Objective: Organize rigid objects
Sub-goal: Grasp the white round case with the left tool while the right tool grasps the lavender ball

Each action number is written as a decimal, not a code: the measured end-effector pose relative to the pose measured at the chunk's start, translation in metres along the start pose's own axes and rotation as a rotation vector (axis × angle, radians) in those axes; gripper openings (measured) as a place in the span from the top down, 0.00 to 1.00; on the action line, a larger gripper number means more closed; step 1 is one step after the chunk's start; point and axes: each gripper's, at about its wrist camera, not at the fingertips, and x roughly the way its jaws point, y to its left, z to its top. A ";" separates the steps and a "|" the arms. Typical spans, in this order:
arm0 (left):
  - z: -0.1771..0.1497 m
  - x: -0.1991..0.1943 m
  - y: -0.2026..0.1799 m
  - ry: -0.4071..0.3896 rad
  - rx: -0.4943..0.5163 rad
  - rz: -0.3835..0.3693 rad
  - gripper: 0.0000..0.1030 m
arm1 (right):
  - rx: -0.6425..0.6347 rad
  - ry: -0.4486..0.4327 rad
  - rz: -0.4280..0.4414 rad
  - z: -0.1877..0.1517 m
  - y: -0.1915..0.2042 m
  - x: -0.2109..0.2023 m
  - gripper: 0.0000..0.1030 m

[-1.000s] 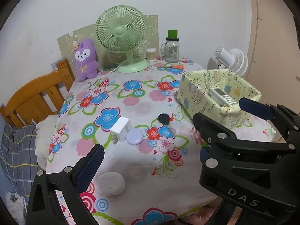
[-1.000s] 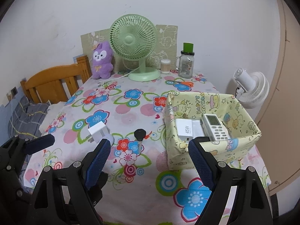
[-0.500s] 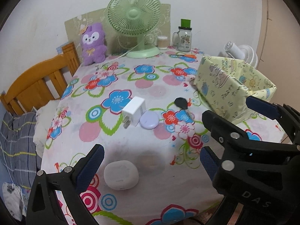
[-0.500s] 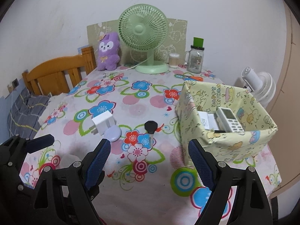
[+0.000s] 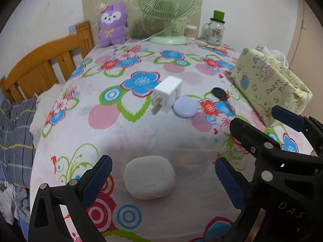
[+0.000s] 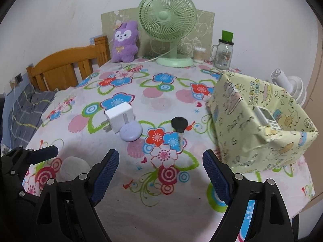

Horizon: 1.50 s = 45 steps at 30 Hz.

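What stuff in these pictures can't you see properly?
- Yellow box, left wrist view: its near wall hides everything inside.
- Remote, right wrist view: lower part hidden by the box's wall.
- White case, right wrist view: partly hidden behind the left tool.
- Jar: label too small to read.

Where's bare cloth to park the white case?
Free: the wide stretch between the white charger and the green fan, and the near edge before the right tool. Crowded: charger, lilac disc and key beside the yellow box.
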 end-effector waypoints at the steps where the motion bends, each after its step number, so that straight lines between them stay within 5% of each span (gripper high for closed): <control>1: -0.001 0.002 0.002 0.006 -0.006 -0.003 0.00 | -0.002 0.007 0.000 -0.001 0.001 0.003 0.16; 6: -0.005 0.010 0.009 0.031 -0.032 -0.005 0.12 | -0.010 0.031 0.002 -0.002 0.006 0.013 0.16; 11: -0.008 0.010 0.012 0.039 -0.040 0.043 0.45 | -0.038 0.047 0.004 -0.003 0.012 0.022 0.16; 31: 0.018 0.032 0.004 0.049 0.020 0.033 0.45 | -0.065 0.098 0.067 0.022 0.021 0.061 0.16; 45: 0.030 0.042 0.007 0.050 0.022 0.010 0.45 | -0.062 0.204 0.139 0.036 0.032 0.099 0.37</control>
